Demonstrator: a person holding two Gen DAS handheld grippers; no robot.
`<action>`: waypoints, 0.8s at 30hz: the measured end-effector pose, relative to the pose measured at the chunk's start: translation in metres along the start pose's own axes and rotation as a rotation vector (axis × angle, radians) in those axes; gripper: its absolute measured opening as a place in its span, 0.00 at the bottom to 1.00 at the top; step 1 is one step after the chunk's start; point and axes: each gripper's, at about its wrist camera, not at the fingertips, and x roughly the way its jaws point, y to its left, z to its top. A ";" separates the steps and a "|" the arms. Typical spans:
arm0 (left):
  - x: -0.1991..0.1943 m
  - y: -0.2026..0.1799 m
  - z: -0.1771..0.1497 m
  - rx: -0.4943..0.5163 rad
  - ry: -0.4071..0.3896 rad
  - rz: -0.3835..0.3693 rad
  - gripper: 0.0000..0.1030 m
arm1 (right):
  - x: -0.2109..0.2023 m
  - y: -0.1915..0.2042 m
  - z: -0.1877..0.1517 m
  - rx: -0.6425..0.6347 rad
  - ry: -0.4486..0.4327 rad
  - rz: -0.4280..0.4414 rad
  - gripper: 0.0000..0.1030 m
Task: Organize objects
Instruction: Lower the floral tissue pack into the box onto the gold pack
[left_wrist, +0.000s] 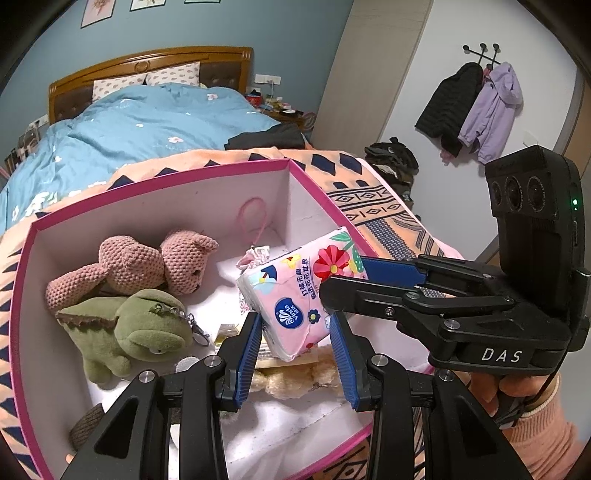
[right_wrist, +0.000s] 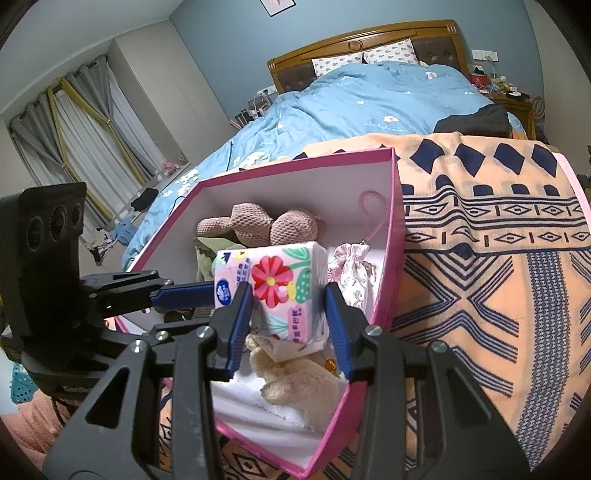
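The step in hand seems to be the lowering of the tissue pack (left_wrist: 295, 295) into the pink box (left_wrist: 155, 181), and to do it well both claws should bring it down together, keep it level, and aim at the free white floor in the right part of the box, between the plush toys and the small floral pouch (right_wrist: 351, 266), before they let it go. The left claw (left_wrist: 297, 354) is clamped on the lower end of the pack, with its blue pads pressing on both sides. The right claw (right_wrist: 288, 325) also stands around the pack in its own view, but from the left wrist view only its tips reach the pack's right end, so I cannot say with certainty that it grips and does not only steady it. The pack hangs tilted in the middle of both frames, above the box interior and over the cream plush (right_wrist: 295, 384). It is a soft rectangular packet in pink wrapping, with a big red flower, green leaves, a small umbrella and a blue round logo; the wrapping is wrinkled, so it will yield under pressure. To the left in the box lie the pink knitted bear (left_wrist: 147, 262) and the green dinosaur (left_wrist: 133, 328).
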 end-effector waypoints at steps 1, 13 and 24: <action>0.001 0.000 0.000 -0.001 0.001 0.001 0.37 | 0.000 0.000 0.000 -0.002 0.001 -0.004 0.42; 0.008 0.011 0.007 -0.038 0.011 -0.005 0.36 | 0.008 0.002 0.008 -0.017 0.003 -0.077 0.41; 0.005 0.015 0.001 -0.035 -0.017 0.016 0.41 | 0.003 0.004 0.001 -0.018 -0.014 -0.066 0.42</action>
